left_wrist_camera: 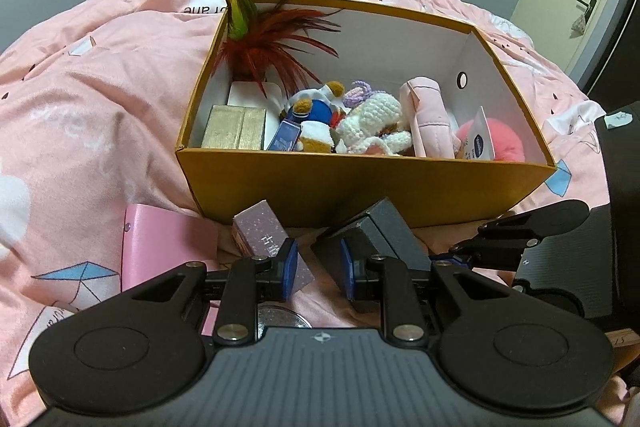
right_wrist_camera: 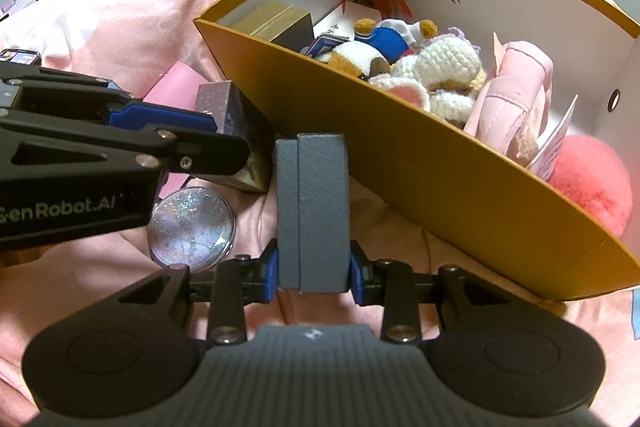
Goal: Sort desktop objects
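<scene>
Right wrist view is showing the right gripper [right_wrist_camera: 313, 277] clamping a dark grey textured rectangular box [right_wrist_camera: 312, 211] between its blue pads, the box standing upright just in front of the near wall of a mustard-yellow cardboard box [right_wrist_camera: 420, 163] with a white interior. That cardboard box is sitting on a pink printed bedspread [left_wrist_camera: 80, 107] and is holding a red and green feather toy [left_wrist_camera: 260, 39], a gold box [left_wrist_camera: 234, 127], a white crocheted doll [left_wrist_camera: 376, 119], a pale pink pouch [left_wrist_camera: 428, 115] and a fluffy pink ball [left_wrist_camera: 504, 139]. The left gripper [left_wrist_camera: 318, 267] is hanging beside the grey box with its jaws partly apart; its left pad is lying against a purple speckled carton [left_wrist_camera: 268, 239], but I cannot tell whether it is gripping anything. A round glittery clear case [right_wrist_camera: 191, 229] is lying on the bedspread below it.
</scene>
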The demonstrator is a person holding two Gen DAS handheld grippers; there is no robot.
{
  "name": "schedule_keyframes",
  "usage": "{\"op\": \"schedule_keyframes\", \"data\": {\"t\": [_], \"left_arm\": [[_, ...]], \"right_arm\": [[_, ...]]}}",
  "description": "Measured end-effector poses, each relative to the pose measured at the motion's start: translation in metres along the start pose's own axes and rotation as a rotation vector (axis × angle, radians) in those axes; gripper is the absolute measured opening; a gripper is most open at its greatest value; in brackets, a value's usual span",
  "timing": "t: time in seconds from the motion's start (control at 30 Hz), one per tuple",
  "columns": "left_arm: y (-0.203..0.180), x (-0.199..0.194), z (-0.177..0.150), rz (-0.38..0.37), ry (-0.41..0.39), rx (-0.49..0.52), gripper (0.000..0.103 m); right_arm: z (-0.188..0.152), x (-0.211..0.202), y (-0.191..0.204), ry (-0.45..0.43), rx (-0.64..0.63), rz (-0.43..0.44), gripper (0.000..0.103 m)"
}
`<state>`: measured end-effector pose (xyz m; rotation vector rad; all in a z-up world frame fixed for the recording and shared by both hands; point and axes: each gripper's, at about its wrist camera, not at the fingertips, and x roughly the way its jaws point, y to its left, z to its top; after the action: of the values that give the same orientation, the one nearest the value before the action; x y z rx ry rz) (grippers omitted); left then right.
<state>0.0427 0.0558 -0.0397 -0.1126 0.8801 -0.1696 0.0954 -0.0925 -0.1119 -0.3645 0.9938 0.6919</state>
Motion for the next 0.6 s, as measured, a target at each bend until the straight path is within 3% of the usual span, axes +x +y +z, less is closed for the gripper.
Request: {"op": "schedule_keyframes", "data": {"t": [0.27, 0.43, 0.6], "left_arm": [[0.000, -0.003, 0.000, 0.013, -0.025, -0.002, 0.026], [-0.003, -0.017, -0.001, 0.137, -0.105, -0.009, 0.026], [0.010, 0.002, 0.000, 0.178, -0.002, -0.090, 0.040]], "right_arm": [[0.000, 0.002, 0.000, 0.006, -0.002, 0.000, 0.036], [0.000, 0.002, 0.000, 0.006, -0.002, 0.001, 0.036], [-0.001, 0.002, 0.002, 0.004, -0.008, 0.000, 0.036]]}}
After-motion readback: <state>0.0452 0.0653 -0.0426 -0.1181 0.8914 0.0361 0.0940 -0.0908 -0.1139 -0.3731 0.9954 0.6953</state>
